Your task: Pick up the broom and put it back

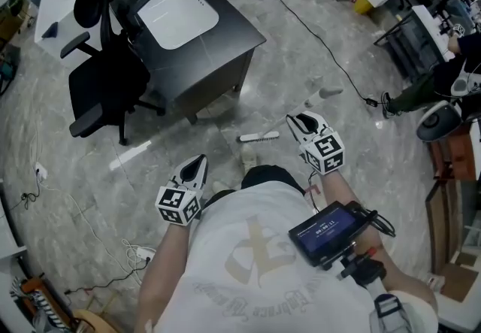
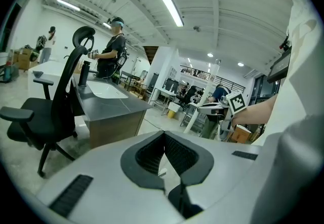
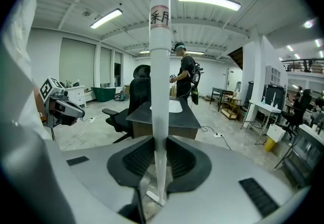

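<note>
The right gripper (image 3: 160, 157) has its jaws squeezed on the white broom (image 3: 160, 66); its stick stands straight up between them; the left gripper (image 2: 164, 148) has its jaws closed together, with nothing inside.

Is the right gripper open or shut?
Shut: black ridged pads of the right gripper press both sides of the white broom handle.
</note>
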Demonstrator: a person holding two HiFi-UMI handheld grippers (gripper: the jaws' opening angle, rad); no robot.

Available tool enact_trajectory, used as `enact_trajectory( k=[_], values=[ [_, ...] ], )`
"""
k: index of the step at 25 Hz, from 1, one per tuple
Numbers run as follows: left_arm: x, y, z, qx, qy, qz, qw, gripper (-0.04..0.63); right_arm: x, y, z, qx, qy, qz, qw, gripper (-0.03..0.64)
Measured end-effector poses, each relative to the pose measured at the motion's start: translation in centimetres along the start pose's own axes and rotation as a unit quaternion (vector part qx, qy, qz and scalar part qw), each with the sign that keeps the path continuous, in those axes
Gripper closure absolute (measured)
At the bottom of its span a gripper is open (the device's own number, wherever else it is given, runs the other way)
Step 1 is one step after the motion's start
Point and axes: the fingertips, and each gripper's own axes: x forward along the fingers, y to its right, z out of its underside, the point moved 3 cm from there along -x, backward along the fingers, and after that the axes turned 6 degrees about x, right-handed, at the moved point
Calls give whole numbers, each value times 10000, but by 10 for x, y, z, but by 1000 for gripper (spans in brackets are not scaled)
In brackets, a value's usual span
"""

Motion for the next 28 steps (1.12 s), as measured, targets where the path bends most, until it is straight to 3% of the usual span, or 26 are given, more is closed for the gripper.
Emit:
enact_trajectory(
  k=[14, 28],
  values=[
    [33, -16, -10, -158, -235, -318, 9991, 583, 63, 31, 21, -235, -390, -513, 9976, 529],
    [85, -21, -33, -309, -505, -723, 9956, 583, 130, 75, 48, -682, -946, -1254, 9852, 529]
  ],
)
